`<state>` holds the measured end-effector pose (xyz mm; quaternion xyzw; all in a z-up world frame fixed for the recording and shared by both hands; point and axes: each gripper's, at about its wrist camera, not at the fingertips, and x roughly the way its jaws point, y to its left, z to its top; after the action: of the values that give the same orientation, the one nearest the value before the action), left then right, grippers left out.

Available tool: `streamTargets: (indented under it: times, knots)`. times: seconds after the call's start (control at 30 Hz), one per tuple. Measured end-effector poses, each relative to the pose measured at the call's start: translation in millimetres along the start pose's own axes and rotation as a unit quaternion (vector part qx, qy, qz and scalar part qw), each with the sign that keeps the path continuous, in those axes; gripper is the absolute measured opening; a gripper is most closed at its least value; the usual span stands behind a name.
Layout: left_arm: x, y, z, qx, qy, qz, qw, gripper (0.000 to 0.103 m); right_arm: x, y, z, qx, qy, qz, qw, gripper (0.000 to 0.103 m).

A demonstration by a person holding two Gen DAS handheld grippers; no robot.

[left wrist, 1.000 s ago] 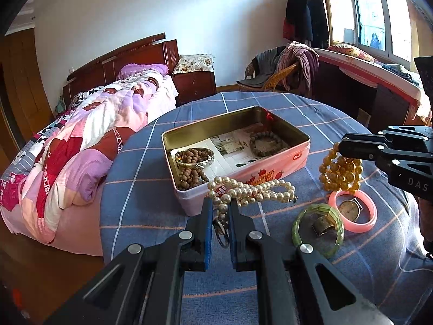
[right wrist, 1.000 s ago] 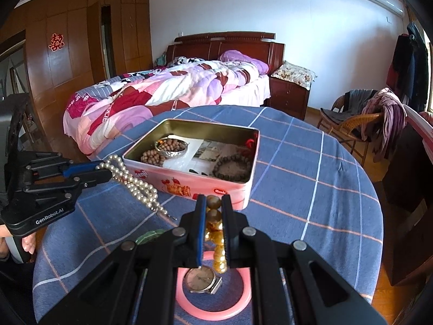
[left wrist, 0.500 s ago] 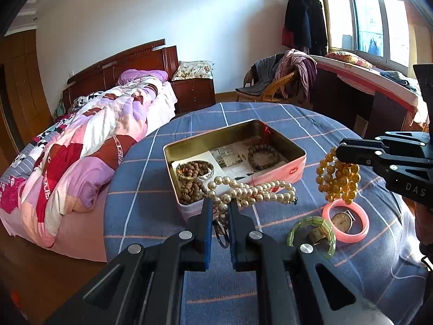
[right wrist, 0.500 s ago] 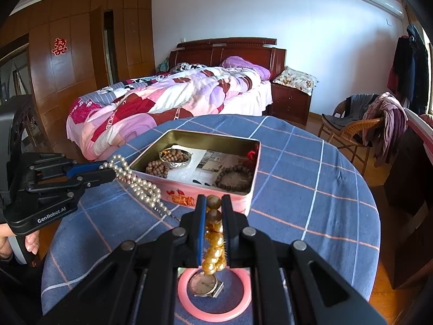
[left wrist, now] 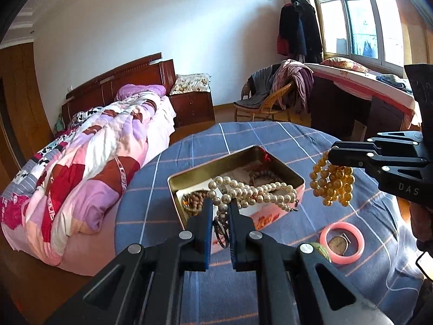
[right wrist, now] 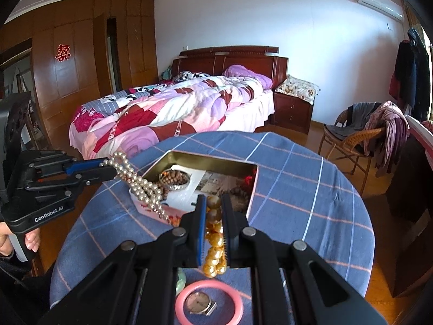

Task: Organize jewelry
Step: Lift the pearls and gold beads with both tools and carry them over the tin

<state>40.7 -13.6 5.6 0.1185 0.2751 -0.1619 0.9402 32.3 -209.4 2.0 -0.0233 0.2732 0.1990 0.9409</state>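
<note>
Left gripper (left wrist: 219, 205) clamped on pearl necklace (left wrist: 251, 191), dangling above pink tin (right wrist: 200, 168); right gripper (right wrist: 212, 208) pinched on amber bead strand (right wrist: 215, 243), hanging over pink bangle (right wrist: 208, 304) and watch (right wrist: 199, 302).

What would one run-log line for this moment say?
left gripper: shut on pearl necklace | right gripper: shut on amber beads | both above tin
</note>
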Motion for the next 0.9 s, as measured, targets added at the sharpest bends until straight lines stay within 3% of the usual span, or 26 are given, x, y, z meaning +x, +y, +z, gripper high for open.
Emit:
streamTargets:
  times: [0.9]
  knots:
    - [61.9, 29.7, 34.0, 0.016, 0.017, 0.042, 0.9989, 0.009, 48.7, 0.0, 39.2, -0.027, 0.004, -0.014, 1.000, 0.013]
